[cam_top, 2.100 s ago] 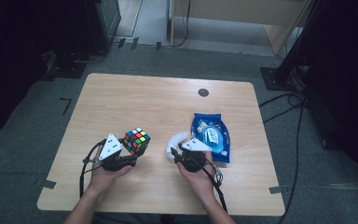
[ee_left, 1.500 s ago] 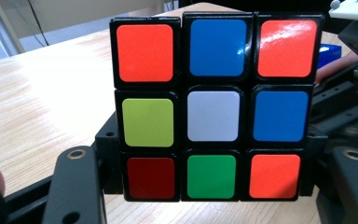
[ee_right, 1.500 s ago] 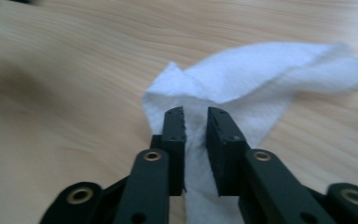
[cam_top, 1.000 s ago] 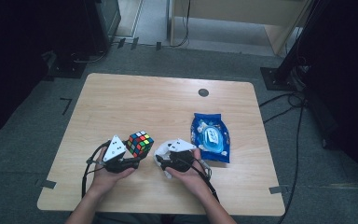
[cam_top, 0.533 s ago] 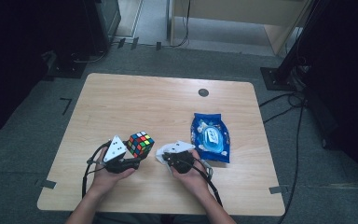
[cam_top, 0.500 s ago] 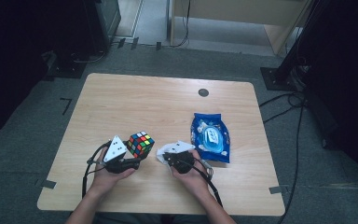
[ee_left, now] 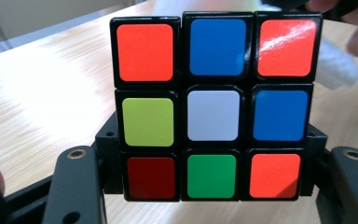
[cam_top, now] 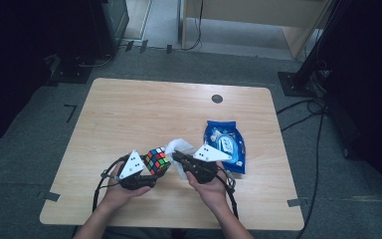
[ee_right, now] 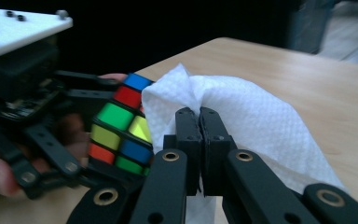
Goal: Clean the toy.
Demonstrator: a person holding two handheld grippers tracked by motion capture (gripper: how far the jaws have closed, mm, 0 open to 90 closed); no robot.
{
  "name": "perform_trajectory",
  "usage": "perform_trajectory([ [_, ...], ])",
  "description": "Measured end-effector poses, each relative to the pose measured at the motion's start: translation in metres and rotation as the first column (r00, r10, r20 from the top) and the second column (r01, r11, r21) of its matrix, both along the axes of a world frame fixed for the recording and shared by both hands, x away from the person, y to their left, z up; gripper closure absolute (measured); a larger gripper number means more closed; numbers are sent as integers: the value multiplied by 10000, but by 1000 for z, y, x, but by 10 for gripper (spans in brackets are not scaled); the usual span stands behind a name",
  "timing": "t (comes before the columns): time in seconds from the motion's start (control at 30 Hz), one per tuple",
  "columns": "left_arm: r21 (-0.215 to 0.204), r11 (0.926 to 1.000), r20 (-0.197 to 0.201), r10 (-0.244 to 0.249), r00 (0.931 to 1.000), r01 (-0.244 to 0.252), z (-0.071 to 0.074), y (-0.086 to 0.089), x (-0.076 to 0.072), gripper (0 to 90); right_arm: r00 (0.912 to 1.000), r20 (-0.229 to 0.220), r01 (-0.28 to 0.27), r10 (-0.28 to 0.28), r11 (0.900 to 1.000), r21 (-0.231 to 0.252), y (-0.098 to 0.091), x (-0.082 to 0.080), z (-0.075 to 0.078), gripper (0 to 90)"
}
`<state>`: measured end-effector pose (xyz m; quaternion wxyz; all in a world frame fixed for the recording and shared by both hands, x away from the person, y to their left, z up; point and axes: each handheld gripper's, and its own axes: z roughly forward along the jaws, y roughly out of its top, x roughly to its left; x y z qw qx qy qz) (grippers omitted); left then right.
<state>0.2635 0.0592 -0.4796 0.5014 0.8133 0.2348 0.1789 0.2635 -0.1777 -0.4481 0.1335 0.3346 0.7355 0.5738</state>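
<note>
A scrambled Rubik's cube (cam_top: 156, 160) (ee_left: 212, 107) is held just above the table, and my left gripper (cam_top: 153, 170) (ee_left: 212, 184) is shut on its lower row, one jaw on each side. My right gripper (cam_top: 175, 156) (ee_right: 199, 122) is shut on a fold of a white paper wipe (cam_top: 178, 146) (ee_right: 256, 121). The wipe hangs around the closed jaws and comes right up beside the cube (ee_right: 119, 126). In the right gripper view the left gripper (ee_right: 51, 140) and the hand holding it are at the left, behind the cube.
A blue wipe packet (cam_top: 225, 144) lies flat on the wooden table (cam_top: 144, 109), just right of the right hand. A small dark round grommet (cam_top: 217, 98) sits near the far edge. Cables trail from both grippers toward the front edge.
My right gripper has risen and swung its tips left toward the cube, carrying the white wipe. The left gripper and the cube have stayed put.
</note>
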Motion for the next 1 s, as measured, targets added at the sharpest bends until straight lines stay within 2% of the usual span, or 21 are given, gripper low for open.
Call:
perform_trajectory([
  [0.03,179,9997,45,-185,9998,184,-2,-3,-2,339,9999,-135,-56,58,9999,118,2,-1,-1,896],
  [0.1,196,9994,83,-286,9996,284,-2,-5,-3,339,9997,-210,-113,117,9997,216,3,-1,-2,896],
  [0.17,181,9990,149,-420,9990,417,-2,-7,-5,339,9983,-450,-339,373,9966,748,4,-2,1,896],
  [0.2,193,9987,165,-478,9987,475,-2,-7,-6,339,9983,-450,-339,373,9966,748,4,-2,1,896],
  [0.27,268,9982,177,-549,9983,544,-2,-9,-6,339,9969,-339,-671,704,9937,900,8,-7,6,896],
  [0.37,334,9974,209,-643,9977,635,-2,-11,-8,339,9950,-75,-986,994,9924,730,17,-14,13,895],
  [0.43,356,9976,384,-610,9974,596,0,-11,-10,340,9969,59,-784,781,9951,599,19,-15,15,893],
  [0.5,163,9979,489,-634,9968,627,2,-9,-11,340,9994,-61,-337,340,9981,514,14,-11,13,893],
  [0.53,163,9979,489,-634,9968,627,2,-9,-11,340,9994,-61,-337,340,9981,514,14,-11,13,893],
  [0.57,92,9981,485,-613,9969,610,3,-8,-10,340,9987,-517,62,-24,9973,738,5,-5,8,893],
  [0.7,13,9995,385,-306,9988,306,4,-3,-7,340,9959,-829,410,-360,9974,595,-3,-2,3,893],
  [0.83,13,10000,165,-47,9999,47,3,-1,-2,340,9979,-647,113,-74,9981,610,2,-7,5,893],
  [0.9,173,9996,188,-220,9996,216,1,-4,-4,340,9990,-297,-322,341,9976,616,12,-15,11,892],
  [1.0,178,9990,222,-407,9989,403,0,-8,-7,340,9985,-159,-519,531,9964,674,17,-19,14,892],
])
